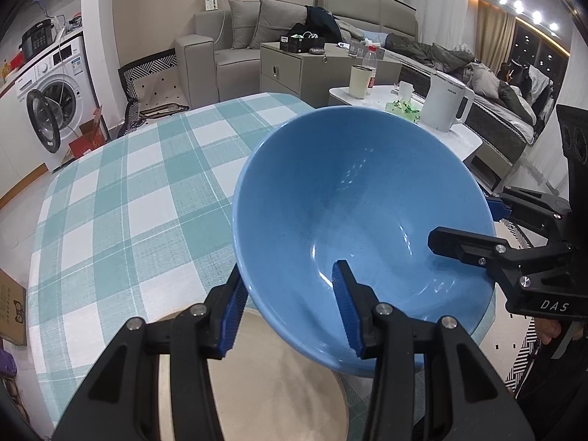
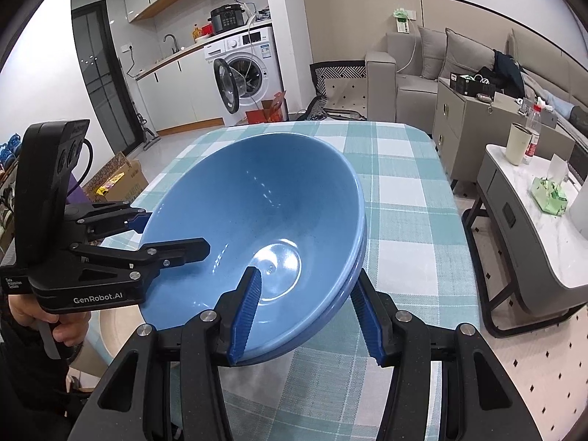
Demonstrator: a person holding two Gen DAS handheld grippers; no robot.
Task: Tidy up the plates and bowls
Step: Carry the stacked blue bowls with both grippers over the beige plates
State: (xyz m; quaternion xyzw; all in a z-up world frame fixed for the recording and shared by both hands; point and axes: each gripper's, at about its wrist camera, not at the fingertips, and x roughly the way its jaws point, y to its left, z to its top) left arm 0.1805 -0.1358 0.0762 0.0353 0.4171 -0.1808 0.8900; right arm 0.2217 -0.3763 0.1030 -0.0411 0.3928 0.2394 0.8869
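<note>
Two nested blue bowls [image 1: 364, 198] are held tilted above the checked tablecloth [image 1: 128, 198]; the double rim shows in the right wrist view [image 2: 257, 213]. My left gripper [image 1: 290, 312] straddles the near rim, one finger inside, one outside, with a gap still visible. My right gripper [image 2: 308, 316] straddles the opposite rim the same way. Each gripper shows in the other's view, the right one [image 1: 466, 228] and the left one [image 2: 172, 233]. A beige plate [image 1: 272, 378] lies on the table beneath the bowls, also seen in the right wrist view [image 2: 117, 330].
A side table [image 2: 544, 228] with a cup, bottle, tissue pack and white kettle [image 1: 446, 101] stands to the right. A grey cabinet [image 2: 466, 125], sofa and washing machine [image 2: 244, 73] stand beyond the table. Cardboard boxes [image 2: 117, 180] sit on the floor at left.
</note>
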